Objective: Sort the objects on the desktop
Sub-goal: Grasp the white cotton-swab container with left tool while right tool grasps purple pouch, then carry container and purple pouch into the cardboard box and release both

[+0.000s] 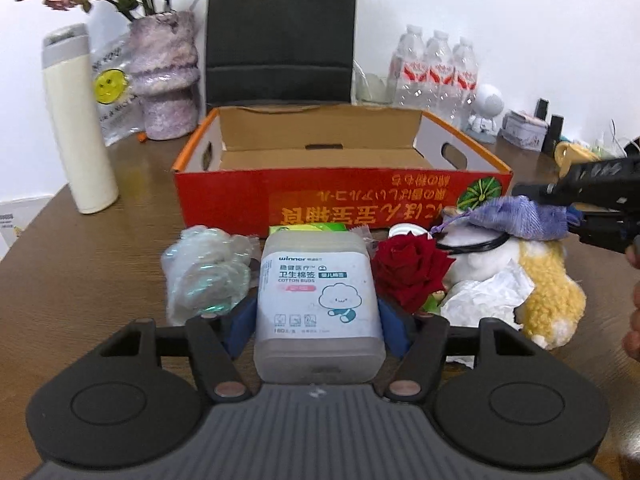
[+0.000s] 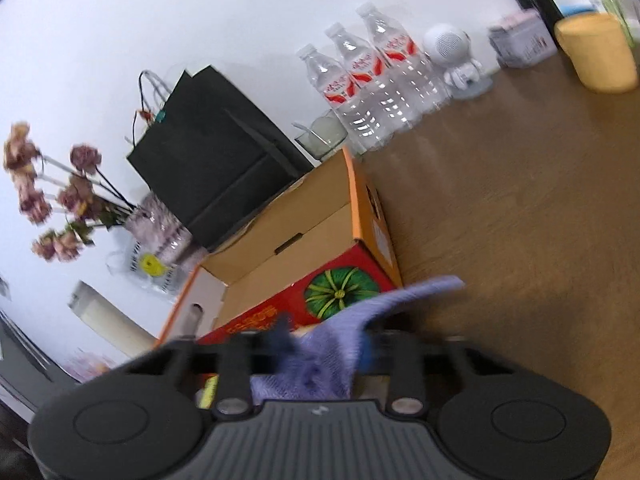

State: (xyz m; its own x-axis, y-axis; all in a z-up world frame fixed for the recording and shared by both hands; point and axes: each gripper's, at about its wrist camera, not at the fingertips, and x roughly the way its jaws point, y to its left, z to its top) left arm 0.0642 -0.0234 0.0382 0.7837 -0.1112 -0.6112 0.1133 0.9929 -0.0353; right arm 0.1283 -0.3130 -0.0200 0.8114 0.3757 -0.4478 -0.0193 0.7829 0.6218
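Left hand-held gripper [image 1: 318, 312]: jaws closed onto the cotton-bud box [image 1: 318, 300], blue pads [image 1: 240, 320] flush against both its sides. Box stands upright between the fingers, just in front of the red carton [image 1: 340, 200], label facing the camera.

Right hand-held gripper [image 2: 320, 350]: clamped on a purple cloth [image 2: 344, 332]. In the right wrist view the cloth bunches between the fingers and fans out past the tips toward the carton's corner; view is tilted and blurred. In the left wrist view the same gripper comes in from the right edge, cloth hanging off its tip above the plush toy [image 1: 548, 292].

Rest of the pile on the worktop [image 1: 80, 272], all in front of the carton:
- crumpled clear plastic [image 1: 204, 276], just left of the box, touching the left finger
- red rose [image 1: 408, 268], just right of the box
- white tissue [image 1: 484, 296] lying against the plush toy
- black band [image 1: 472, 246] on the toy, under the cloth

Carton is open, nothing visible inside. Behind it: black bag [image 1: 280, 32], three water bottles [image 1: 436, 68], vase [image 1: 164, 80] with dried flowers. White flask [image 1: 76, 120] stands left of the carton, well apart.
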